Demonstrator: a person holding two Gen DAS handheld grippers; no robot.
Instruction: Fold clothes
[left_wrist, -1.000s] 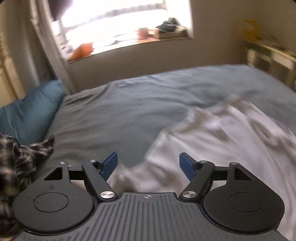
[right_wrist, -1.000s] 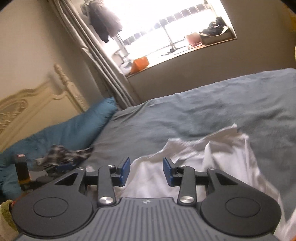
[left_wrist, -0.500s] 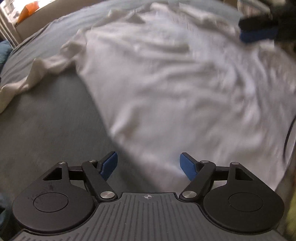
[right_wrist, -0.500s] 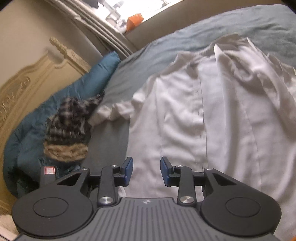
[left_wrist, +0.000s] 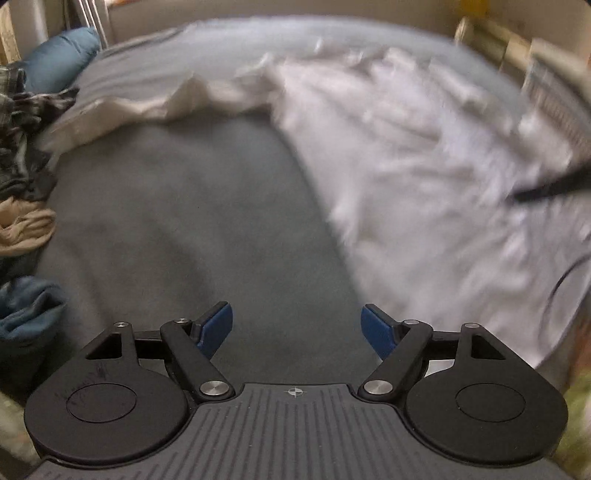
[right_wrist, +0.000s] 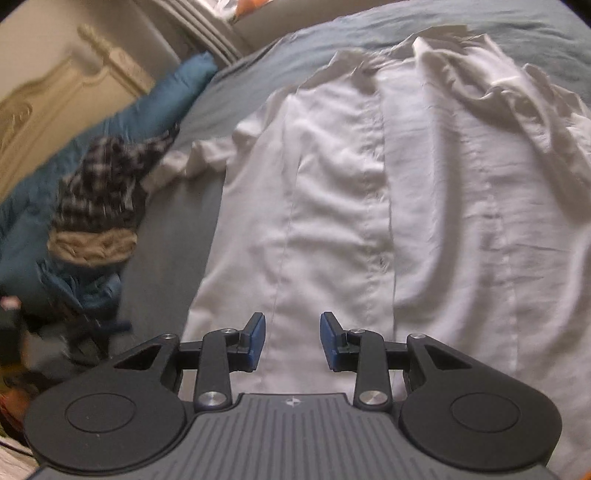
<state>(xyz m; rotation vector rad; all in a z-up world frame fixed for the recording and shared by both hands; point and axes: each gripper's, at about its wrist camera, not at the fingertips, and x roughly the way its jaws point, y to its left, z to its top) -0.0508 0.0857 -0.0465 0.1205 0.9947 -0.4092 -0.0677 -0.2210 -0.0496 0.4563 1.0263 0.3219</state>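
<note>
L wrist view: left hand-held gripper stands wide, nothing between its blue pads, aimed down at bare grey bed. White shirt lies spread on the bed, up and to the right of the jaws, blurred; its lower edge comes near the right pad but I can't tell if they touch. One sleeve trails off to the left, toward the top of the frame. Far left: plaid garment, w/ a beige cloth below it and a blue cloth lower still. Blue pillow top left. A dark blurred shape crosses the shirt at the right edge; can't tell what it is.

R wrist view: right hand-held gripper is narrow, jaws partly apart, gripping nothing. It hangs over the shirt's lower hem, a seam running up from between the pads. Shirt lies front up, button strip down the middle, collar at the far end, right side rumpled. Left of it: plaid garment on top of the beige cloth, blue cloth below. Blue pillow and cream headboard behind.
</note>
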